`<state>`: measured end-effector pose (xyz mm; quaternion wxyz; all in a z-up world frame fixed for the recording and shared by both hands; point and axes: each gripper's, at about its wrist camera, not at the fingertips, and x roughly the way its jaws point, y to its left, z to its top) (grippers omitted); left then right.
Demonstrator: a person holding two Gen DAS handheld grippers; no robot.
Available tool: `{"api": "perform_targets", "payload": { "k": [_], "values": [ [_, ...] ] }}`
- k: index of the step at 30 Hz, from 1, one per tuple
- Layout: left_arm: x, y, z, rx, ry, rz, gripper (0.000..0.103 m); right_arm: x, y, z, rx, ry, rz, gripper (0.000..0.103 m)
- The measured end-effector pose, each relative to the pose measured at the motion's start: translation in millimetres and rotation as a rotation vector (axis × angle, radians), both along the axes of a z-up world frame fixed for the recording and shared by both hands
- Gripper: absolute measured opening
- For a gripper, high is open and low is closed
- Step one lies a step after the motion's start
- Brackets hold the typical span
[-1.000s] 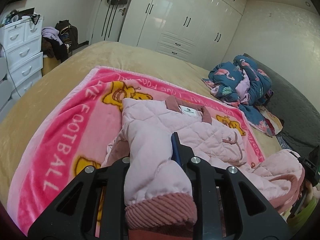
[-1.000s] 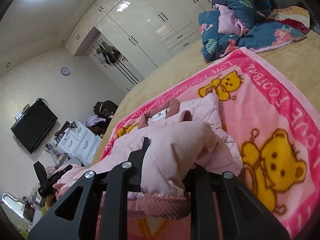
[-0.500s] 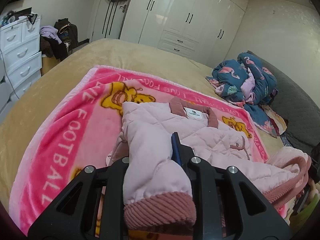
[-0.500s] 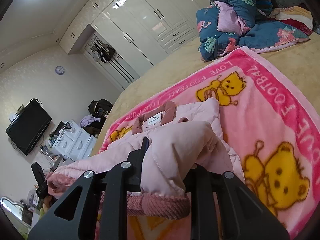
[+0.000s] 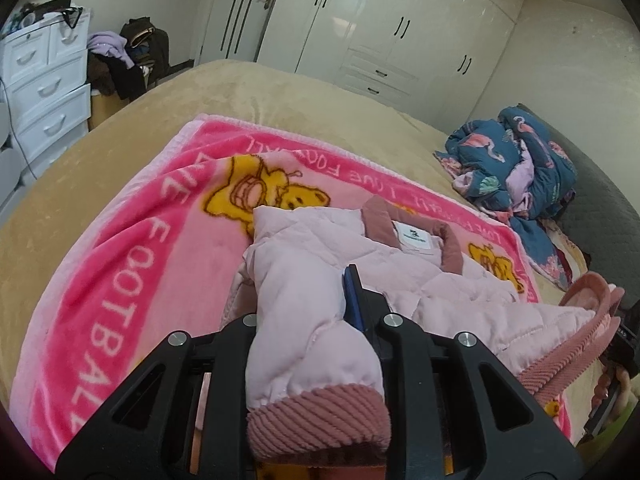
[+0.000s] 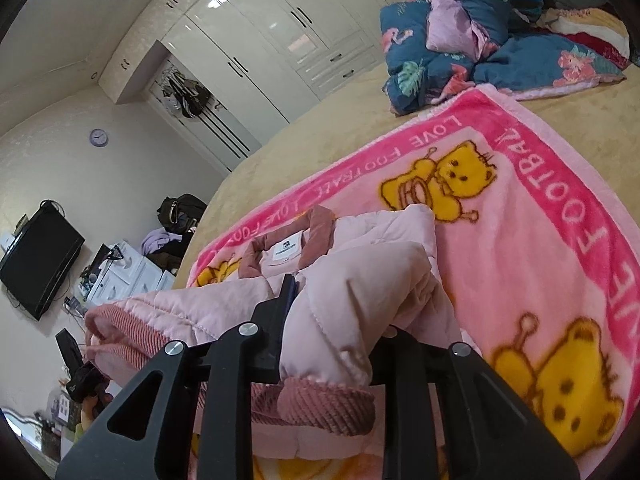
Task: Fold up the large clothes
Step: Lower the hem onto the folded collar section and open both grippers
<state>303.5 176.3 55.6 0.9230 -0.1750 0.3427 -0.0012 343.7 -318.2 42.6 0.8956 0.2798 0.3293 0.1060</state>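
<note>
A pale pink quilted jacket (image 5: pixel 420 276) with a dusty-rose ribbed collar lies on a pink bear-print blanket (image 5: pixel 132 248) on the bed. My left gripper (image 5: pixel 304 300) is shut on the jacket's lower corner, whose rose ribbed hem (image 5: pixel 320 420) hangs toward the camera. In the right wrist view the same jacket (image 6: pixel 360 240) shows its white neck label, and my right gripper (image 6: pixel 332 300) is shut on the opposite lower corner, ribbed hem (image 6: pixel 324 400) drooping below. Both held corners are lifted over the jacket's body. The other gripper appears at each view's edge.
A heap of blue flamingo-print bedding (image 5: pixel 516 168) sits at the bed's far right. White wardrobes (image 5: pixel 380 32) line the back wall. A white drawer unit (image 5: pixel 44 88) and piled clothes stand left of the bed. A wall-mounted television (image 6: pixel 38 260) hangs on the left wall.
Both grippers have carried the held hem corners forward and up toward the collar. The jacket's lower part is folding over its body. Both grips are unchanged.
</note>
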Motion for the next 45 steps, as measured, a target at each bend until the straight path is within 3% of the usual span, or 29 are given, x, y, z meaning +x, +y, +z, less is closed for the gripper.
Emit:
{"api": "perform_targets", "payload": {
  "k": [6,9,11,13,16,19,24,26,28,31,35,37,41,45],
  "values": [
    [29.9,2.3,-16.7,-0.003,0.047,-0.002,0.018,32.6,-12.1,-16.9,0.093,0.079,0.004,0.031],
    [41.6,4.1,-25.6,-0.012,0.069,-0.004,0.019,46.2,-21.0,-23.8,0.220,0.097,0.009,0.050],
    [46.2,4.3,-29.5,-0.012,0.078,-0.005,0.019,52.8,-22.1,-21.0,0.246,0.100,-0.001,0.064],
    [50.5,4.3,-33.0,-0.009,0.088,-0.006,0.019,55.4,-22.0,-11.6,0.246,0.084,-0.005,0.069],
    [55.4,5.3,-36.8,-0.013,0.097,-0.009,0.020,47.4,-19.1,4.7,0.220,0.031,0.004,0.084],
    [57.6,6.4,-39.7,-0.023,0.099,-0.011,0.023,33.6,-15.0,15.5,0.074,-0.029,-0.010,0.094],
    [58.5,5.6,-40.5,-0.061,0.085,-0.009,0.039,25.5,0.2,-16.9,-0.301,0.046,-0.030,0.096],
    [57.0,5.0,-37.3,-0.082,0.064,-0.010,0.051,26.1,5.3,-37.8,-0.347,0.092,0.004,0.096],
    [53.9,4.0,-32.1,-0.096,0.038,-0.016,0.062,25.7,7.0,-58.3,-0.369,0.130,0.013,0.096],
    [47.1,-0.5,-19.8,-0.086,0.010,-0.028,0.067,21.4,6.2,-78.4,-0.342,0.158,-0.003,0.096],
    [34.2,-7.0,-1.3,-0.055,-0.052,-0.031,0.092,17.0,3.5,-88.5,-0.295,0.151,-0.022,0.096],
    [22.2,-15.4,15.4,0.052,-0.115,-0.024,0.094,14.6,3.0,-87.1,-0.292,0.148,-0.023,0.096],
    [2.7,-21.7,28.6,0.156,-0.171,-0.029,0.094,8.2,5.8,-79.5,-0.329,0.128,-0.022,0.096],
    [-8.6,-5.4,-1.0,0.196,-0.107,0.012,0.094,-1.8,12.0,-72.8,-0.391,0.083,-0.002,0.096]
  ]
}}
